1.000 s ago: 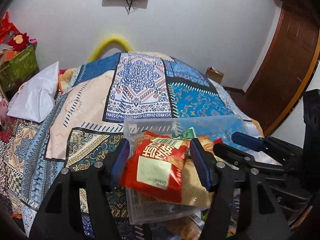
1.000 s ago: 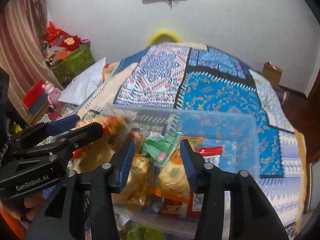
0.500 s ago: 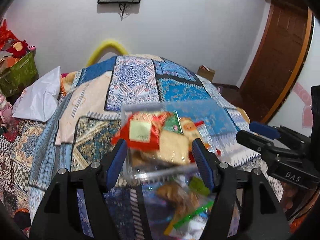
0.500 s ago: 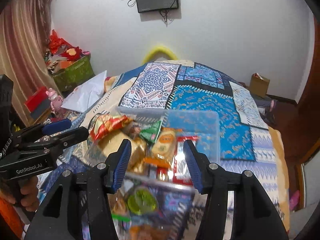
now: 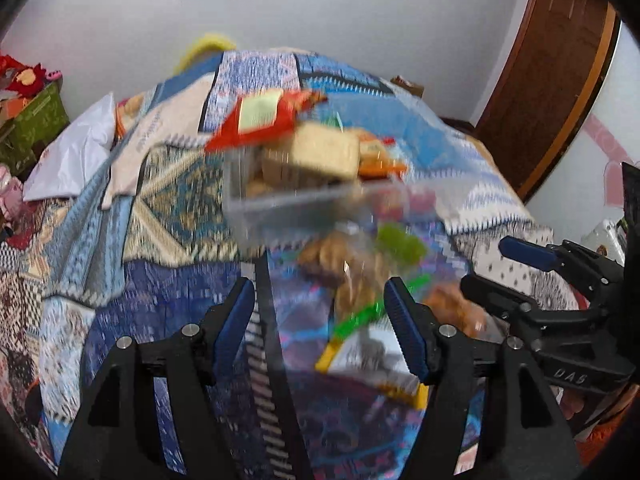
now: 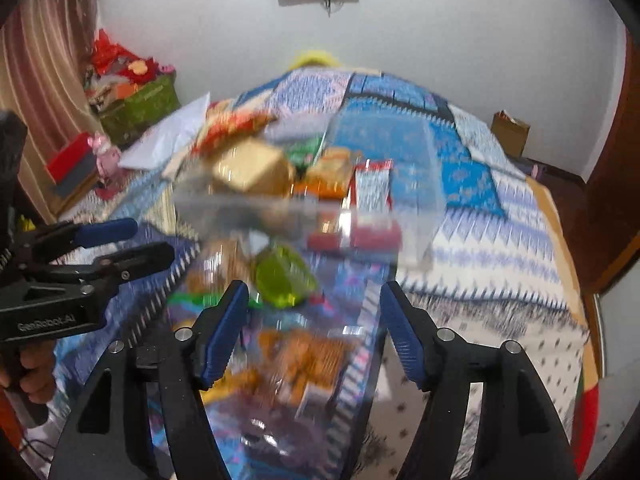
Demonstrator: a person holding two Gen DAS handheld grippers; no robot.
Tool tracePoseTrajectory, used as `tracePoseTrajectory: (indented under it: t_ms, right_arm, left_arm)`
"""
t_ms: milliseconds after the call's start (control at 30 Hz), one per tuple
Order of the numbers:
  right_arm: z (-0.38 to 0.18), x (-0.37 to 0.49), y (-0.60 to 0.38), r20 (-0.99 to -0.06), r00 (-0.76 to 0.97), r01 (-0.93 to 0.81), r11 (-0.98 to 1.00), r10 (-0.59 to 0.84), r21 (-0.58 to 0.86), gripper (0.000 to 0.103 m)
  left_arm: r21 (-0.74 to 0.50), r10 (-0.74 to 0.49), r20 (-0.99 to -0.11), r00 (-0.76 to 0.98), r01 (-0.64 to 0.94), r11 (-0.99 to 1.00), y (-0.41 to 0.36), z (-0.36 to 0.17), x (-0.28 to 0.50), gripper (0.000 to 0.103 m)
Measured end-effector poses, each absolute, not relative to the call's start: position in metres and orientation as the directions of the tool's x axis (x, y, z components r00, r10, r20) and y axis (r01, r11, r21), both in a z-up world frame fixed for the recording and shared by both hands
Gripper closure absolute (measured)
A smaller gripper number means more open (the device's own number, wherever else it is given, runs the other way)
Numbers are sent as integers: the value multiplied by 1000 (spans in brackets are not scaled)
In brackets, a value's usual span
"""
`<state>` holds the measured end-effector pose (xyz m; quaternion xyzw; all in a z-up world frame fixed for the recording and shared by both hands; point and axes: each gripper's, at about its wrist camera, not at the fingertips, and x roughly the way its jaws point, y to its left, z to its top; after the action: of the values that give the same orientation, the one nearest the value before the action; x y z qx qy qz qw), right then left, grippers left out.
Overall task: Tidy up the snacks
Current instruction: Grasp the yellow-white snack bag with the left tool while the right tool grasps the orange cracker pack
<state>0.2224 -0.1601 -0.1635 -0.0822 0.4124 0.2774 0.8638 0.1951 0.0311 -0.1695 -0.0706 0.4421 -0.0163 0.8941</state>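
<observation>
Left wrist view shows the left claw (image 5: 320,320) spread wide with nothing between its blue pads, hanging over the patchwork bedspread (image 5: 168,184). Beyond the claw sits a clear plastic bin (image 5: 280,204) on the bed, blurred by motion, heaped with snacks: a red snack packet (image 5: 260,120) rides on top at its left end, and a tan cracker pack (image 5: 316,156) lies just right of that packet. Nearer than the bin, loose snacks in a clear bag (image 5: 360,272) lie on the bedspread, a green one (image 5: 400,244) among them. Right wrist view shows the right claw (image 6: 312,328) likewise gaping and empty, with the same bin (image 6: 408,184) ahead of it. A white pillow (image 5: 72,152) lies left of the bin.
</observation>
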Motion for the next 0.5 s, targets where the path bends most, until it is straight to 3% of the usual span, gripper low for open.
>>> tracePoseTrajectory:
  t_ms: [467,500]
  right_arm:
    - [-200,200,-171,-809,467,-558,829,357,43,39]
    - [-201,200,-175,-809,462,-559,828,363,52,45]
  left_arm:
    - [-186,-156,-855,494,-12,982,13,-206,165,36]
    - [-190,-164,-859,485,-4,982,9,-207,166,36]
